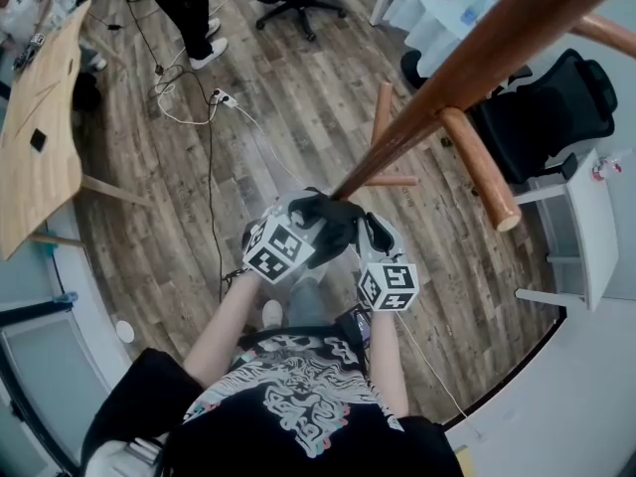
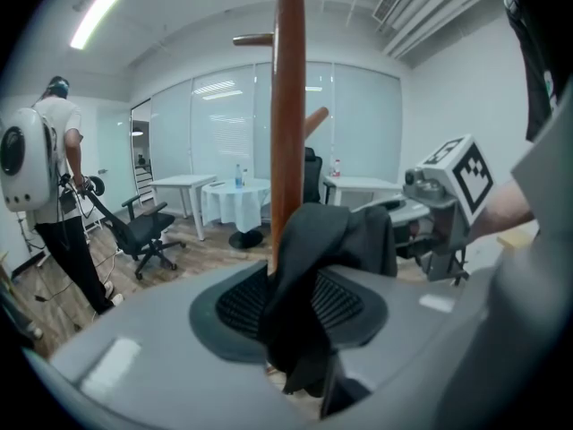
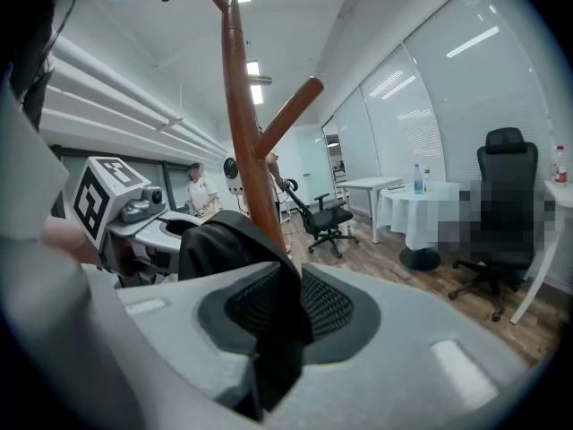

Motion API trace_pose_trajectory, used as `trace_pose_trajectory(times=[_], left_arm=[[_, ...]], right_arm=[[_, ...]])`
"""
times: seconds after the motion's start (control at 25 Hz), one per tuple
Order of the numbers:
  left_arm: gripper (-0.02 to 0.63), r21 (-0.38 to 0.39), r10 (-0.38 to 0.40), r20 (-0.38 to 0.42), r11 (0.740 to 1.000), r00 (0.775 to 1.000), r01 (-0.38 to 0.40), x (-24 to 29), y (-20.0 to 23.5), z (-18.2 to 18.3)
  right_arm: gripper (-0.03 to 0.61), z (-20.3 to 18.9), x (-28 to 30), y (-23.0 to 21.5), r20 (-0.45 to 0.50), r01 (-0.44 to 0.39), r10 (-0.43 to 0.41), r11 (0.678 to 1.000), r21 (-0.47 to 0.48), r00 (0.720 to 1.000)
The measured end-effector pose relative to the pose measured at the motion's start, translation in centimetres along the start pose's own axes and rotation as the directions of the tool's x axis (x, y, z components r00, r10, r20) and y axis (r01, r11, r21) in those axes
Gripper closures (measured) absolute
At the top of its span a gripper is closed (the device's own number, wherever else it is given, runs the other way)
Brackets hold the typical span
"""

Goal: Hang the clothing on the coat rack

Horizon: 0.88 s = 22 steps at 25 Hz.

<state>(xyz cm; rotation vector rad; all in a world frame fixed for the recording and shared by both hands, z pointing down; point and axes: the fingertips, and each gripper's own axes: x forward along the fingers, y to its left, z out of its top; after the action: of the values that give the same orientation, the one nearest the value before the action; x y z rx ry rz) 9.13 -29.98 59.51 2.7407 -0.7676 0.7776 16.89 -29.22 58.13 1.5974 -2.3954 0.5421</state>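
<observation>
Am judging hanging step unfinished: black fabric garment (image 1: 323,222) bunching against pole of brown wooden coat rack (image 1: 467,97), between grippers. Both released, left gripper (image 1: 290,217) and right gripper (image 1: 373,235), cloth lying loose between jaws. Next move calling for regrasp, then lift onto right wooden peg (image 1: 479,167).

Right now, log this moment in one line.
black garment: at coat rack pole, between both grippers' jaws | left gripper: open | right gripper: open

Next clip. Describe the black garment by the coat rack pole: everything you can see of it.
The black garment is a soft, matte, crumpled bundle with no visible print, bunched at the brown wooden pole below its pegs, not on any peg. Its folds lie across the left claw and right claw and hang down into the gaps between their jaws.
</observation>
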Motion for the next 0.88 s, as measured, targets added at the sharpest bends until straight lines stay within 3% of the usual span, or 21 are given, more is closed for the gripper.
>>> trace_pose_trajectory(times=[0.88], left_arm=[[0.509, 0.007, -0.002, 0.038, 1.0, 0.999, 0.002, -2.6, -0.9, 0.8]], right_arm=[[0.512, 1.4, -2.2, 1.2, 0.061, 0.038, -0.036, 0.999, -0.028, 0.998]])
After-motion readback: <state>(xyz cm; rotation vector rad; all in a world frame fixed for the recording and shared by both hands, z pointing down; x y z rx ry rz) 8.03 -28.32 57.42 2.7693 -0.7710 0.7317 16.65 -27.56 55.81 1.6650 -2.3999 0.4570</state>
